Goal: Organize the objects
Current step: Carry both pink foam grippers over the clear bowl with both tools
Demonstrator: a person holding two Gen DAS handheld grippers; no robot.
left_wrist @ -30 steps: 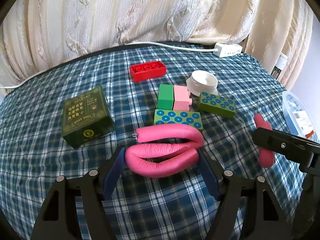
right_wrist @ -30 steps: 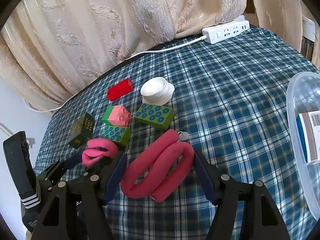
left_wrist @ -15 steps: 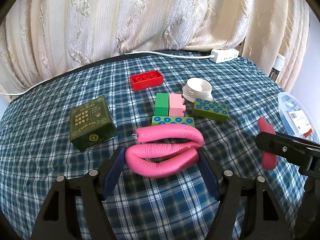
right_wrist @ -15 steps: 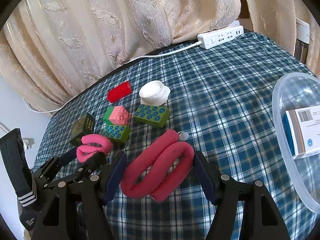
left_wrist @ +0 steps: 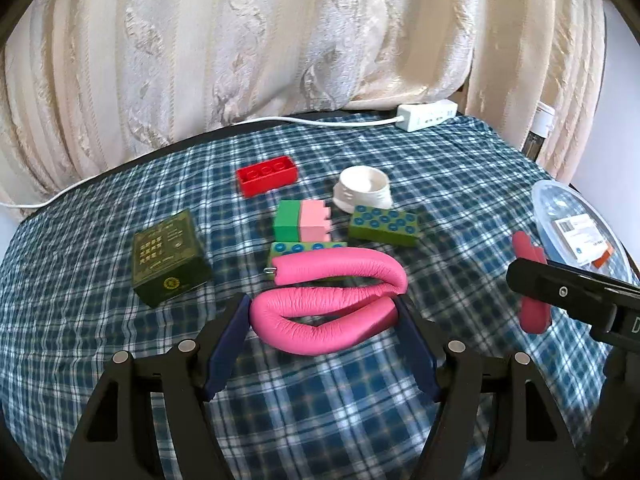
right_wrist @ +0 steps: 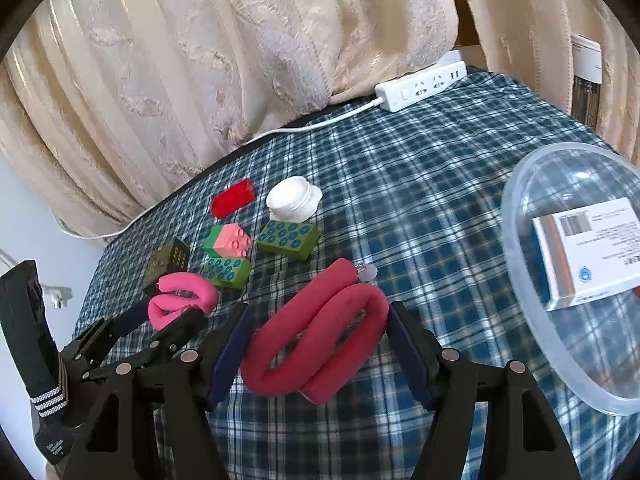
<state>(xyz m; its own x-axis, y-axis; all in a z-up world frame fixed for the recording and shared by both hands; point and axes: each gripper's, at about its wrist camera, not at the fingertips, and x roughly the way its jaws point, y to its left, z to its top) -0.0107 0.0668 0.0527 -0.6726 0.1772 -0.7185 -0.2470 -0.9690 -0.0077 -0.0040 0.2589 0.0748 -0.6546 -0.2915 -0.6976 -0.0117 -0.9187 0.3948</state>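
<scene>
Lifted both 2 foam twisters higher (blocks look farther): left gripper squeezing pink foam twister, right gripper squeezing red foam twister. Could slip; squishy foam.

Gold characters are printed on the dark green box, too small to be read. A barcode and lines of fine print are carried by the white carton in the clear plastic tub; no word there can be made out, perhaps through blur.
</scene>
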